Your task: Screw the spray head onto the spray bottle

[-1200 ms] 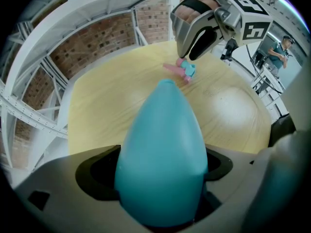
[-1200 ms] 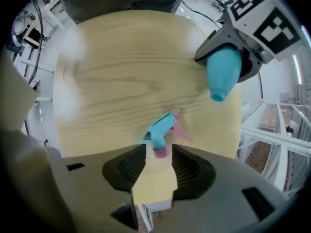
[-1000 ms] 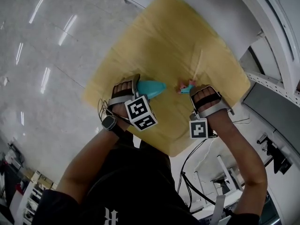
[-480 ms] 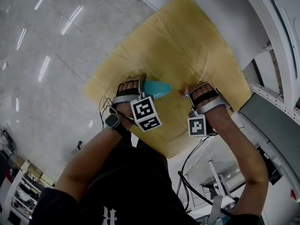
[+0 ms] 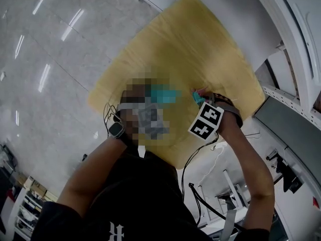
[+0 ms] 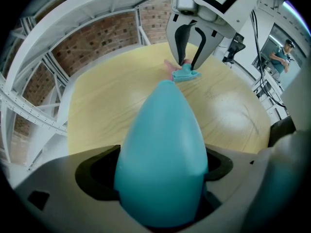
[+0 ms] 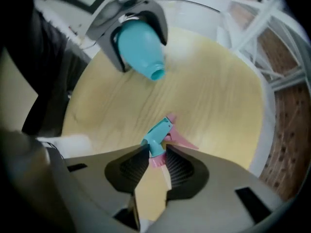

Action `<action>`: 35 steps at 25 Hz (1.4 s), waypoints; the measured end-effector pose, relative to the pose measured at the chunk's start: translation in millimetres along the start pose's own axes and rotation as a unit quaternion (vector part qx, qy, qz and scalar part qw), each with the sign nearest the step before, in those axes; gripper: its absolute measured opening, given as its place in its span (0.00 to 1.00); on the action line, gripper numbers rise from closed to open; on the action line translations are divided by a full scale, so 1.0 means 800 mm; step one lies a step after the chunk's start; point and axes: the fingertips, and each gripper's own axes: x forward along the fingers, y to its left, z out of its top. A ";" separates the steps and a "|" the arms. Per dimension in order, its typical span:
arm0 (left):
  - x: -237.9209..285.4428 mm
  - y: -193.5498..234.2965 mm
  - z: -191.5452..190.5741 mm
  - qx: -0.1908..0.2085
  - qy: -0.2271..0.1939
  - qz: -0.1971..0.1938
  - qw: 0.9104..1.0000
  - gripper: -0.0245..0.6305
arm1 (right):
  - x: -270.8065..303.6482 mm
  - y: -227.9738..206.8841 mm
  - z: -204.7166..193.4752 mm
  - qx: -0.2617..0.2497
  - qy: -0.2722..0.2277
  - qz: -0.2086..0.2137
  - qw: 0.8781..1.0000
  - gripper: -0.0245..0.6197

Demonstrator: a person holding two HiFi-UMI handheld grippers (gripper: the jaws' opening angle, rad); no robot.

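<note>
A teal spray bottle (image 6: 163, 149) is clamped in my left gripper (image 6: 163, 171), its open neck (image 7: 157, 74) pointing toward the right gripper. In the head view a mosaic patch hides the left gripper; only the bottle's end (image 5: 169, 95) shows. The teal and pink spray head (image 7: 158, 134) sits between the pads of my right gripper (image 7: 156, 154), whose jaws are closing onto its collar. From the left gripper view the right gripper (image 6: 190, 64) hangs over the table with the spray head (image 6: 183, 74) at its tips, a short gap from the bottle's neck. Both are above the yellow table (image 5: 175, 39).
White metal framing (image 6: 97, 13) and a brick wall (image 6: 92, 40) stand beyond the table's far side. Cables (image 5: 198, 159) hang below the near edge. Grey floor (image 5: 45, 59) lies to the left. A person (image 6: 282, 57) stands far off.
The right gripper has turned and moved left toward the bottle, its marker cube now tilted. The spray head has come nearer the bottle's neck. The left gripper has kept hold of the bottle.
</note>
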 end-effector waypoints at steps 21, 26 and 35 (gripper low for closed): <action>0.000 -0.002 0.002 0.006 -0.008 0.002 1.000 0.73 | -0.018 0.006 0.005 -0.170 -0.004 -0.104 0.980 0.21; 0.000 0.000 0.002 0.006 -0.007 0.002 1.000 0.73 | -0.013 -0.003 -0.005 -0.250 0.028 -0.114 0.961 0.21; 0.001 0.001 0.002 0.003 -0.009 0.003 1.000 0.73 | -0.004 -0.006 0.008 -0.281 0.035 -0.119 0.952 0.21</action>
